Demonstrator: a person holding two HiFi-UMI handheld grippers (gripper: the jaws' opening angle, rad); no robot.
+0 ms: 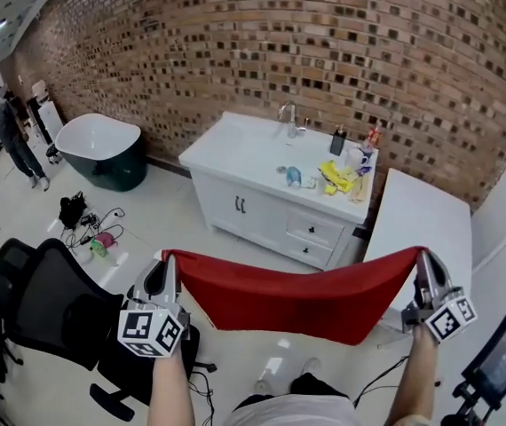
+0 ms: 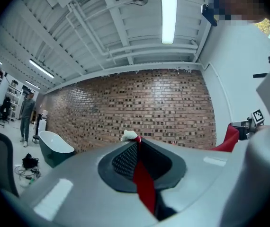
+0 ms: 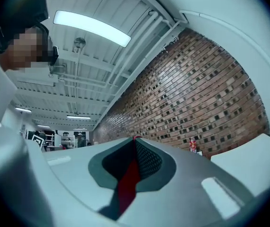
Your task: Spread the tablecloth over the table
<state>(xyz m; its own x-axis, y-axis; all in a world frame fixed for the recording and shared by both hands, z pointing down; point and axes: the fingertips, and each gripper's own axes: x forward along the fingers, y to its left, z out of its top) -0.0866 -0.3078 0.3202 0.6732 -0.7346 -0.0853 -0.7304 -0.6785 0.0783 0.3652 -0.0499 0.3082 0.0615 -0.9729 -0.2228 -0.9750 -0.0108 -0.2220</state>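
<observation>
Left hand-held gripper (image 1: 168,263) and right hand-held gripper (image 1: 422,261) are both clamped tight on top corners of the tablecloth (image 1: 297,298). Cloth hangs mid-air just short of the desk (image 1: 423,213). Risks: thin corner pinch slips; sagging middle snags desk edge, bunches.

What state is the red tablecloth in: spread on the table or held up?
Held up, not spread: the tablecloth hangs between the left tool and right tool, each shut on it.
</observation>
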